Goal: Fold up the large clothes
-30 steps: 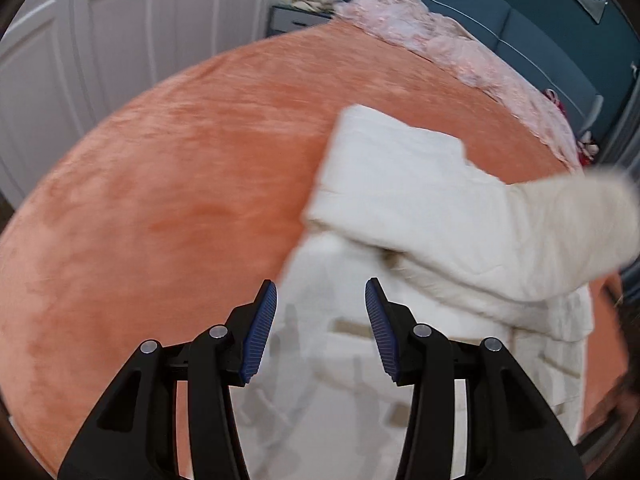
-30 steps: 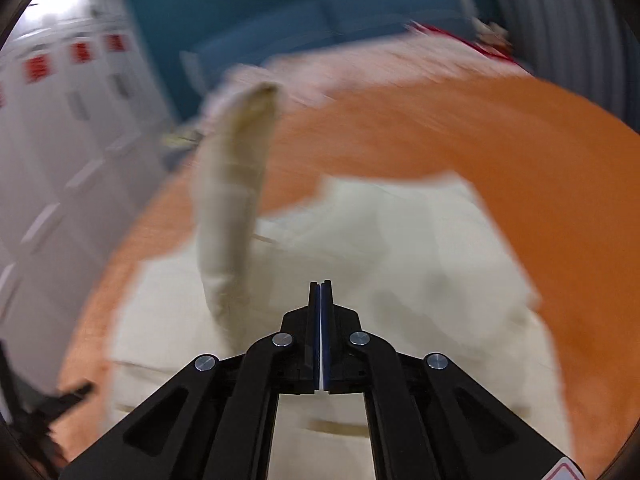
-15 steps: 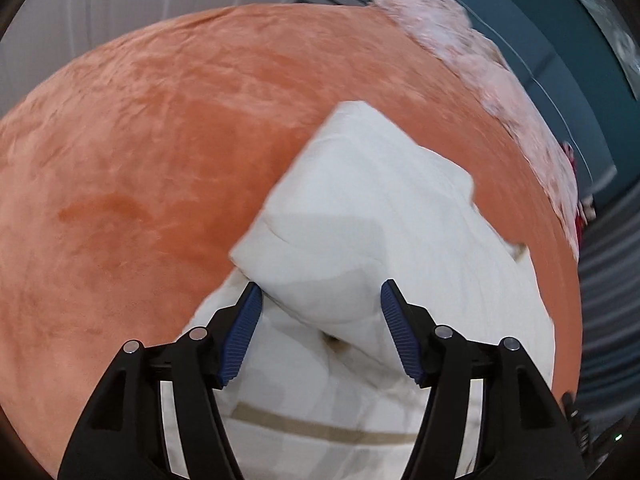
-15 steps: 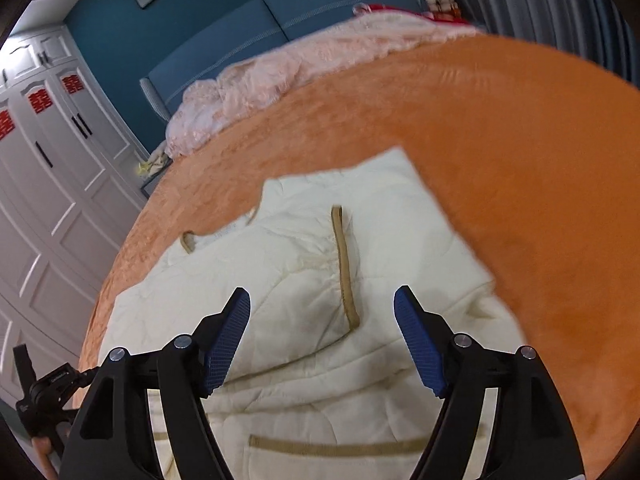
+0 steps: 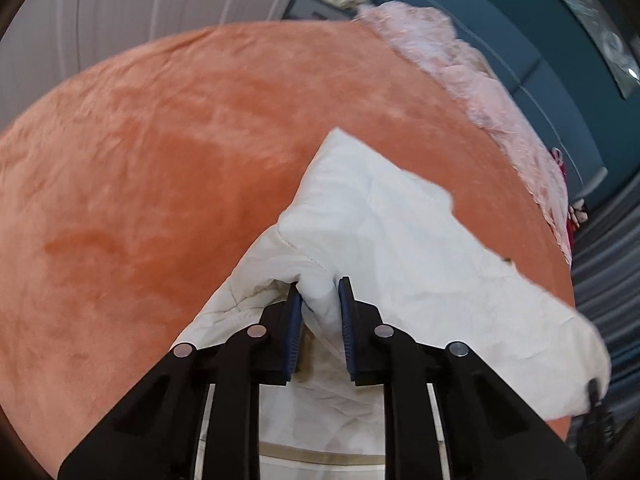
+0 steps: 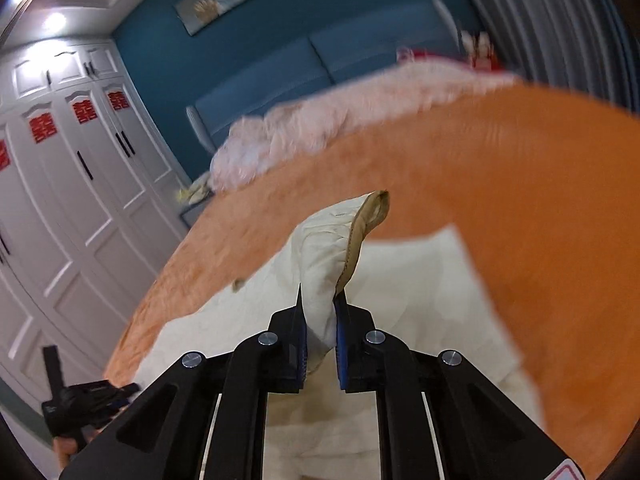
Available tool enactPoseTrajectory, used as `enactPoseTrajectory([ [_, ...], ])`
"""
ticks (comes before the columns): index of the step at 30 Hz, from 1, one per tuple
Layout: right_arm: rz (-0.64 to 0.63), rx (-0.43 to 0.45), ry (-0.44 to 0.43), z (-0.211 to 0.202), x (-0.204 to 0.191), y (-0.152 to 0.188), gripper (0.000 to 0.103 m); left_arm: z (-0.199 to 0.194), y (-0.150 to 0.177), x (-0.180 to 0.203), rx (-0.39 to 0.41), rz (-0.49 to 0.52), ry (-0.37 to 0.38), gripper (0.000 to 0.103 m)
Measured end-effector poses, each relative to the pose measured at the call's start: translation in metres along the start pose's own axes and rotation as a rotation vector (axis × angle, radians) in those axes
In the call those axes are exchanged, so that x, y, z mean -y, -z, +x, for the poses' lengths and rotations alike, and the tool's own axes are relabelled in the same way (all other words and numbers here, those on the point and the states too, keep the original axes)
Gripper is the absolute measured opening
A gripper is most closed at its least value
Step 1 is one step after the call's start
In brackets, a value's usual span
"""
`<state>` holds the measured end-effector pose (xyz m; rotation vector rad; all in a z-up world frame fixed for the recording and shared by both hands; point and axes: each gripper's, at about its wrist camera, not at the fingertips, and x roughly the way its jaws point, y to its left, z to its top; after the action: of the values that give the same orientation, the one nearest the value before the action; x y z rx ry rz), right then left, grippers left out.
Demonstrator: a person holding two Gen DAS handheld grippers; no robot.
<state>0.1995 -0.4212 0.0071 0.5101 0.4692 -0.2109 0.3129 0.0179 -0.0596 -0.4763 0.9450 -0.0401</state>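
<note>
Cream padded jacket (image 5: 400, 248) lies on orange bedspread (image 5: 160, 168). Left gripper (image 5: 320, 300) just closed, clamped on jacket fold; right gripper (image 6: 318, 304) just closed, pinching tan-trimmed cuff (image 6: 368, 220), lifted.

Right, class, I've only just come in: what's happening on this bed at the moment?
A person with a handheld gripper in each hand is folding a large cream quilted garment spread on an orange plush bedspread. The left gripper has just closed on a bunched fold of it. The right gripper has just closed on a tan-trimmed edge, lifted above the bed.
</note>
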Motion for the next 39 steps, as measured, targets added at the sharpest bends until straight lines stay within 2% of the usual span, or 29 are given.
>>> enactPoseTrajectory([
  [1,-0.019,-0.018,0.028,0.003,0.004,0.003,0.010,0.000,0.006,0.006,0.012,0.037,-0.015,0.017],
  [4,0.006,-0.181,0.114,0.043,0.035,0.030,0.010,0.016,0.024,0.019,0.010,0.151,-0.111,0.016],
  [7,0.048,-0.259,0.129,0.061,0.057,0.055,0.010,0.030,0.040,0.024,0.015,0.227,-0.172,0.016],
  [16,0.027,-0.265,0.143,0.073,0.059,0.070,0.012,0.043,0.059,0.028,0.076,0.347,-0.255,0.019],
  [19,0.060,-0.252,0.135,0.061,0.064,0.068,0.019,0.038,0.061,0.033,0.091,0.370,-0.274,0.021],
  [21,0.089,-0.201,0.157,0.039,0.063,0.060,0.029,0.025,0.059,0.033,0.083,0.388,-0.279,0.024],
  [24,0.063,-0.076,0.208,-0.001,0.054,0.049,0.030,-0.008,0.051,0.027,0.121,0.382,-0.246,0.027],
  [26,0.000,-0.052,0.191,-0.008,0.038,0.040,0.030,-0.028,0.045,0.027,0.195,0.379,-0.273,0.027],
  [28,-0.047,-0.104,0.161,0.006,0.025,0.036,0.030,-0.033,0.038,0.029,0.237,0.364,-0.281,0.033],
  [29,-0.065,-0.137,0.148,0.018,0.019,0.038,0.028,-0.029,0.035,0.031,0.227,0.352,-0.279,0.035],
  [33,-0.066,-0.258,0.149,0.060,0.019,0.058,0.025,0.014,0.034,0.028,0.096,0.295,-0.270,0.035],
  [35,-0.072,-0.292,0.163,0.073,0.021,0.072,0.025,0.029,0.042,0.028,0.082,0.323,-0.300,0.035],
  [39,-0.076,-0.286,0.165,0.077,0.024,0.083,0.023,0.037,0.055,0.033,0.121,0.397,-0.345,0.035],
])
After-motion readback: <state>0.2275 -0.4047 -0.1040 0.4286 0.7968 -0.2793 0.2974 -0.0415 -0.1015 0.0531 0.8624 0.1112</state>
